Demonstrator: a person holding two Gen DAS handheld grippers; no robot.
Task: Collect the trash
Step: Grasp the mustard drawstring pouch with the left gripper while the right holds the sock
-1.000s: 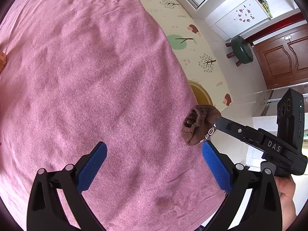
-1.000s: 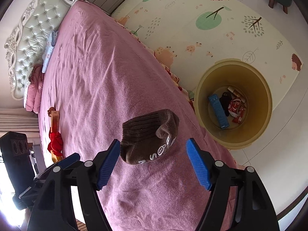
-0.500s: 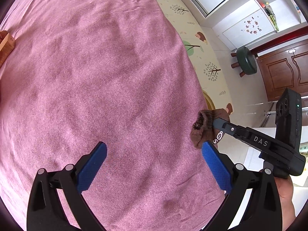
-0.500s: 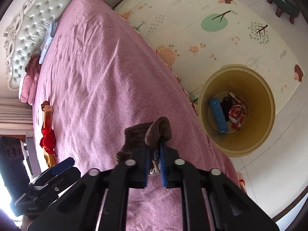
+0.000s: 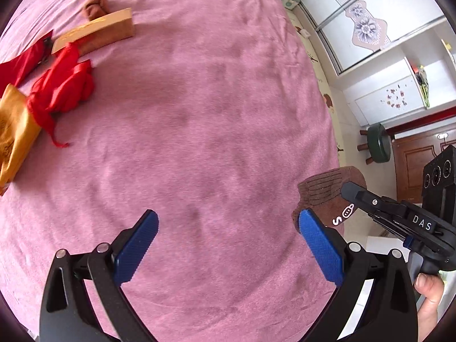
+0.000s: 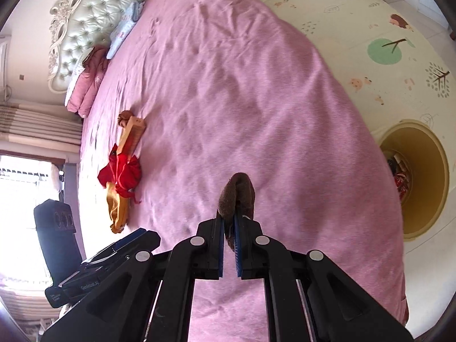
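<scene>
My right gripper [image 6: 228, 219] is shut on a brown sock [image 6: 238, 195] and holds it just above the pink bedspread [image 6: 242, 85]. The sock [image 5: 327, 193] and the right gripper [image 5: 350, 192] also show at the right of the left wrist view. My left gripper [image 5: 228, 228] is open and empty over the bedspread [image 5: 199, 99]. A yellow trash bin [image 6: 427, 171] with several wrappers inside stands on the floor to the right of the bed. A red cloth [image 5: 62, 85], a gold bag [image 5: 14, 131], a tan box [image 5: 97, 32] and a second brown sock [image 5: 94, 7] lie on the bed at the left.
A tufted headboard [image 6: 82, 20] and pillows [image 6: 88, 85] are at the bed's far end. A patterned play mat [image 6: 384, 42] covers the floor. A green stool [image 5: 377, 144] and a wooden door [image 5: 413, 168] are at the right.
My right gripper has shut on the brown sock and lifted it off the bed. Both views have swung toward the red cloth and box.
</scene>
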